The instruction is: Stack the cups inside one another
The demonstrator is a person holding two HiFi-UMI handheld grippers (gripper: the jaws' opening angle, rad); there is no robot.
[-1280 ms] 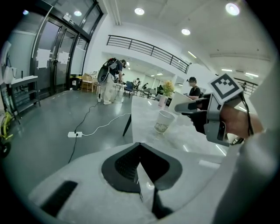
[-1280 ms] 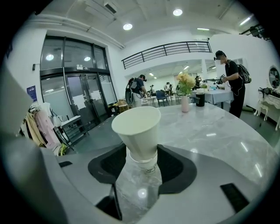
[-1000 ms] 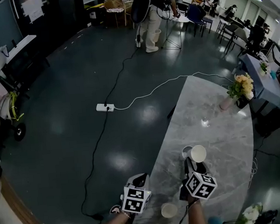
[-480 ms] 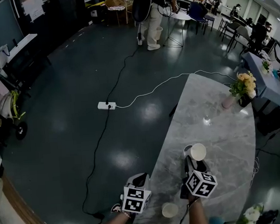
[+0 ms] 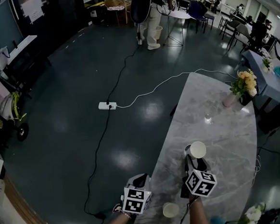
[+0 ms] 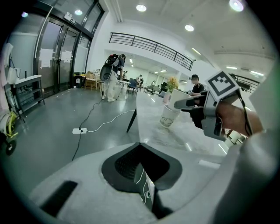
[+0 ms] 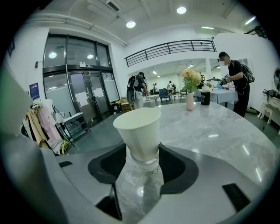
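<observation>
My right gripper [image 5: 194, 162] is shut on a plain white paper cup [image 5: 198, 150], its pads pressing the cup's lower part [image 7: 141, 131]. The held cup hangs just over a second, printed cup [image 5: 186, 152] that stands on the marble table [image 5: 219, 136]. In the left gripper view the printed cup [image 6: 168, 117] stands under the white cup [image 6: 179, 98]; whether they touch I cannot tell. A third cup [image 5: 169, 209] stands near the table's front edge, between my hands. My left gripper [image 5: 139, 180] is shut and empty, just off the table's left edge.
A vase of flowers [image 5: 243, 87] and a small glass [image 5: 207, 118] stand at the table's far end. More flowers [image 5: 249, 215] show at the bottom right. A power strip [image 5: 106, 106] with cables lies on the dark floor at left. People stand far back.
</observation>
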